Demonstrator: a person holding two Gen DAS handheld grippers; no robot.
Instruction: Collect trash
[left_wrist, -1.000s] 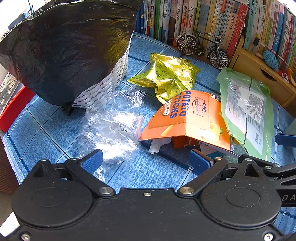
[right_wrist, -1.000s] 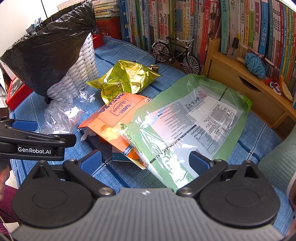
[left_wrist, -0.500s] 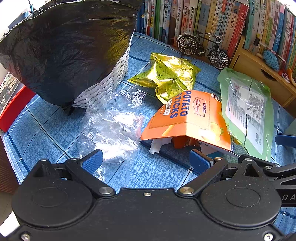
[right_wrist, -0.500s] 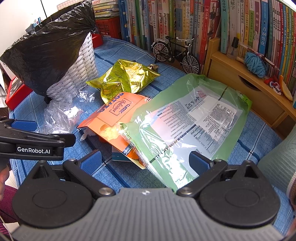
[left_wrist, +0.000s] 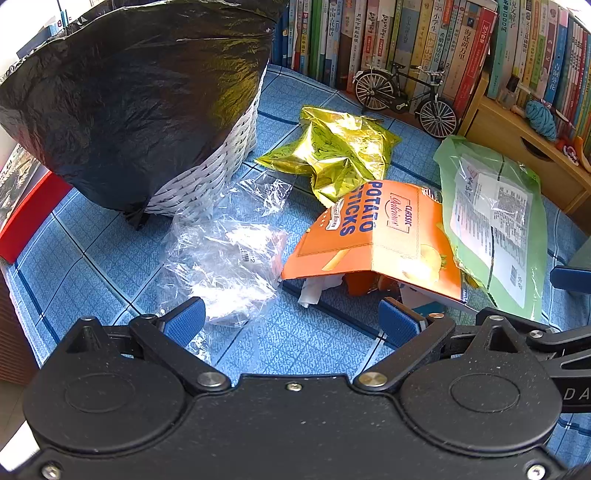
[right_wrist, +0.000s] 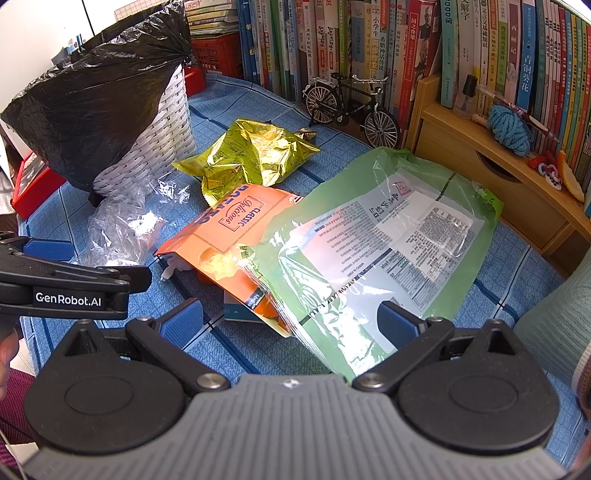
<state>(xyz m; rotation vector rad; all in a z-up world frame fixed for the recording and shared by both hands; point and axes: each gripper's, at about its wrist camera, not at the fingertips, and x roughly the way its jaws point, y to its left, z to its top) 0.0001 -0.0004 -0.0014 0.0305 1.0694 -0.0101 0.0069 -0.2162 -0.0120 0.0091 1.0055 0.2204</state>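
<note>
Left wrist view: the left gripper hovers with its blue pads spread wide and holding nothing, low over a blue checked tablecloth. Just beyond its left pad lies a crumpled clear plastic wrapper; just beyond its right pad, an orange "Potato Sticks" box, flattened and tented over a scrap of what may be white paper, though shadow makes that hard to tell. Farther off rests a crinkled gold foil bag, and to the right a green plastic bag overlaps the box's edge. At far left stands a white woven wastebasket lined with a black bin bag, the wrapper touching its base.

Right wrist view: the right gripper, fingers likewise apart and empty, is poised over the near corner of the green bag. A model bicycle and a row of books stand along the far side.

No piece appears collected yet. A clean pick would likely take one item at a time: pinch a raised fold or edge rather than flat film, lift clear of the overlapped neighbours, and release well inside the liner's mouth.
</note>
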